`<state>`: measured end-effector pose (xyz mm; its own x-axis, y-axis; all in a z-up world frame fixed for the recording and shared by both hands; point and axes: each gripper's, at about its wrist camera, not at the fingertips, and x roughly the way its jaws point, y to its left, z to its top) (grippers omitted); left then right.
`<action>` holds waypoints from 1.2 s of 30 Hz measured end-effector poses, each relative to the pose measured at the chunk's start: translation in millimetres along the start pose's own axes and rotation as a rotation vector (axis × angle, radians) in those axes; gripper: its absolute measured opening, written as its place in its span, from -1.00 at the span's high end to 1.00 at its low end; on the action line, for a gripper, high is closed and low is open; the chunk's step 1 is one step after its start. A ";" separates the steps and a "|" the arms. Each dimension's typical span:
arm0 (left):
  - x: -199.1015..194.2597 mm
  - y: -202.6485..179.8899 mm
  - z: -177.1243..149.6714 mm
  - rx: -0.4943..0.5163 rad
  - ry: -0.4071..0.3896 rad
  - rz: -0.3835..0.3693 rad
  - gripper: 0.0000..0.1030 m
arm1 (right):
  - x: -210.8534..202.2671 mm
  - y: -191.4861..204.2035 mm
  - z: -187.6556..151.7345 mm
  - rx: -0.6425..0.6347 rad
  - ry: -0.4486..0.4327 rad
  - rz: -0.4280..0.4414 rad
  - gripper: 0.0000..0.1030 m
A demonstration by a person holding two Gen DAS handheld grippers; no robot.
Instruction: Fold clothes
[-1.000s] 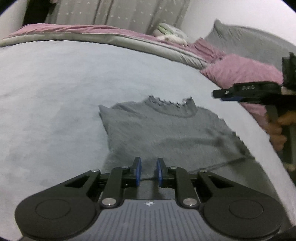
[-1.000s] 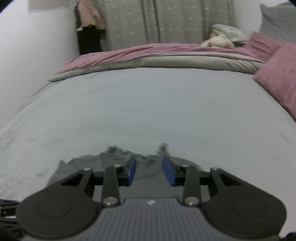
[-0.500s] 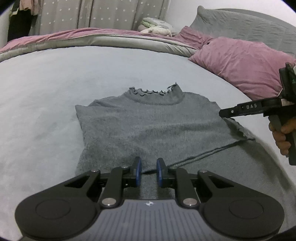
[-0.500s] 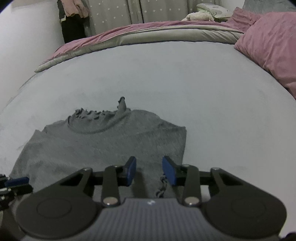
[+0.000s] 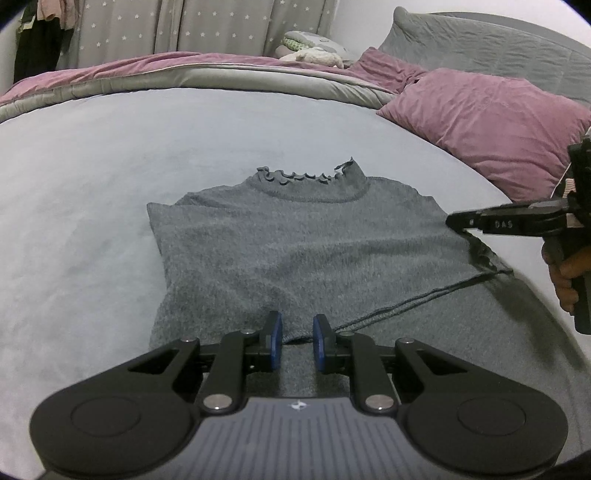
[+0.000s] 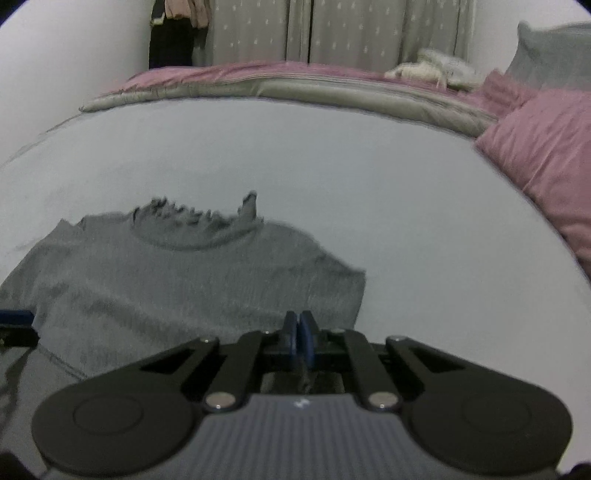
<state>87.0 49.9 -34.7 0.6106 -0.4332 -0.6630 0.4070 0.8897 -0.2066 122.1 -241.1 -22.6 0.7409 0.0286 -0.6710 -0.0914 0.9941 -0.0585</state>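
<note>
Lying flat on bed (image 5: 92, 155), grey top (image 5: 306, 236) part folded; left gripper (image 5: 297, 341) open, empty; right gripper (image 6: 298, 334) pinched, apparently on fabric edge; further folds remain.

Big bed (image 5: 184, 147) with pale grey sheet, mauve pillow (image 5: 491, 129) on right, grey-mauve duvet (image 5: 207, 74) bunched along far edge, star-print curtains (image 5: 207, 26) behind, stuffed toy (image 5: 314, 51) by pillows.

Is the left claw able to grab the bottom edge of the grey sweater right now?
Probably yes. The left claw is open, and the sweater hem lies flat on the bed right between its fingers, with nothing in the way.
</note>
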 end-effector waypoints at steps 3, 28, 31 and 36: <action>-0.5 0.3 -0.6 0.003 0.002 -0.001 0.68 | -5.0 2.5 3.7 -0.018 -0.048 -0.034 0.90; 2.3 -25.8 -2.3 0.101 -0.034 -0.036 0.67 | 14.9 109.2 2.9 -0.061 0.021 0.235 0.59; 0.0 -22.4 -1.3 0.081 -0.052 -0.046 0.67 | 5.7 105.1 -10.1 -0.053 0.006 0.238 0.59; 1.9 -23.5 -2.0 0.064 -0.084 -0.063 0.67 | -8.5 99.2 -13.6 -0.048 0.010 0.249 0.59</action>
<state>77.3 28.5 -32.6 0.6366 -0.5006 -0.5867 0.4873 0.8507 -0.1971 97.6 -144.1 -32.8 0.6852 0.2709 -0.6761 -0.3024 0.9503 0.0744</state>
